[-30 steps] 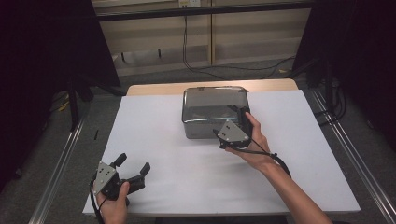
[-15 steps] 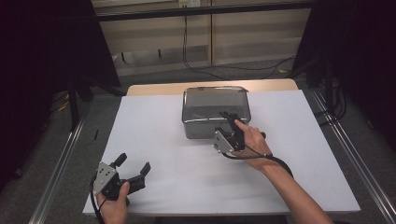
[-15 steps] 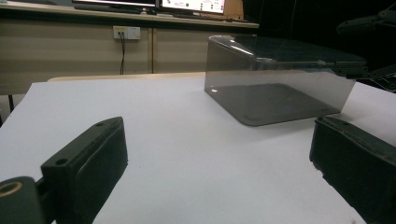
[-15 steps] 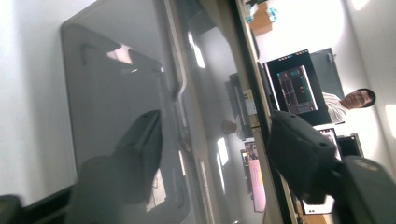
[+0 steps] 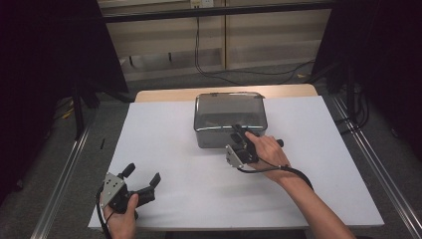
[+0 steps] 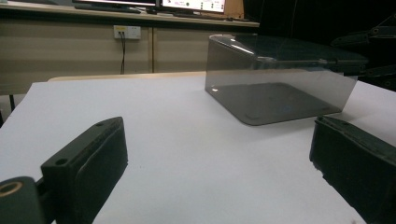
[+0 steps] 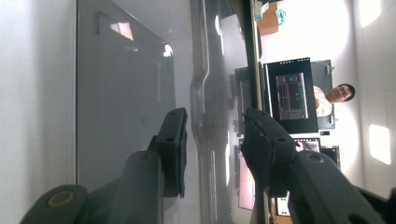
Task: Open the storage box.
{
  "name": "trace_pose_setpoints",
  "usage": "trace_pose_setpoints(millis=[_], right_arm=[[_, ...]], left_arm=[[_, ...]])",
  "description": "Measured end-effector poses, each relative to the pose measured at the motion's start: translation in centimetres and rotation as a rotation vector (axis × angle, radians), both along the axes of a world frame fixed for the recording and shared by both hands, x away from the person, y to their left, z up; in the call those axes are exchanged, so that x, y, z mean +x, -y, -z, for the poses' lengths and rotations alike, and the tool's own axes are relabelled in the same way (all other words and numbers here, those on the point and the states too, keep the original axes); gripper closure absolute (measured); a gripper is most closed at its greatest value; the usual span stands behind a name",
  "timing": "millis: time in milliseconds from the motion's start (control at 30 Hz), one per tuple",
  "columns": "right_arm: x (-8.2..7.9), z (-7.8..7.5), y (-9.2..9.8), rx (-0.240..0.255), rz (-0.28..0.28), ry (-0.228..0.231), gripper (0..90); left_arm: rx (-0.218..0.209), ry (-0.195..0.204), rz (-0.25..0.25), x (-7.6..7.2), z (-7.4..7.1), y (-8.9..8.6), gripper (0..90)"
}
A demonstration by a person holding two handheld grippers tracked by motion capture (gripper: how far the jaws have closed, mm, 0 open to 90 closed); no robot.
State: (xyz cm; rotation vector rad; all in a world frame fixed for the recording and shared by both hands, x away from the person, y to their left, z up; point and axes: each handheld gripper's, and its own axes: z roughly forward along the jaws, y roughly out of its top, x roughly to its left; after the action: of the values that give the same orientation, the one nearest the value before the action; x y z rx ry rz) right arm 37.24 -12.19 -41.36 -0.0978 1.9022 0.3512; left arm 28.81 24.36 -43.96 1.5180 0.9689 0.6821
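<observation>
My right tongs [image 5: 239, 133], rolled sideways, have just been narrowing around the near rim of the tinted plastic box [image 5: 226, 107] at mid-bench [image 5: 164, 124], its wall between the jaws; a lift looks imminent. Left tongs [image 5: 144, 177] rest spread.

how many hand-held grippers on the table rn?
2. The left hand-held gripper sits near the white table's front left corner; the right hand-held gripper is at the smoked box's near rim.
</observation>
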Motion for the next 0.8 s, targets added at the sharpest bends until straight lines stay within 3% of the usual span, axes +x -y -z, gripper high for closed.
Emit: trace_pose_setpoints(millis=[567, 800], right_arm=[[-0.25, 0.62, -0.70, -0.084, -0.012, 0.028, 74.4], [-0.31, 0.59, -0.81, -0.078, -0.016, 0.036, 77.9]], left_arm=[[-0.003, -0.006, 0.001, 0.02, 0.04, -0.04, 4.1], [-0.005, -0.008, -0.001, 0.06, 0.07, -0.03, 4.1]])
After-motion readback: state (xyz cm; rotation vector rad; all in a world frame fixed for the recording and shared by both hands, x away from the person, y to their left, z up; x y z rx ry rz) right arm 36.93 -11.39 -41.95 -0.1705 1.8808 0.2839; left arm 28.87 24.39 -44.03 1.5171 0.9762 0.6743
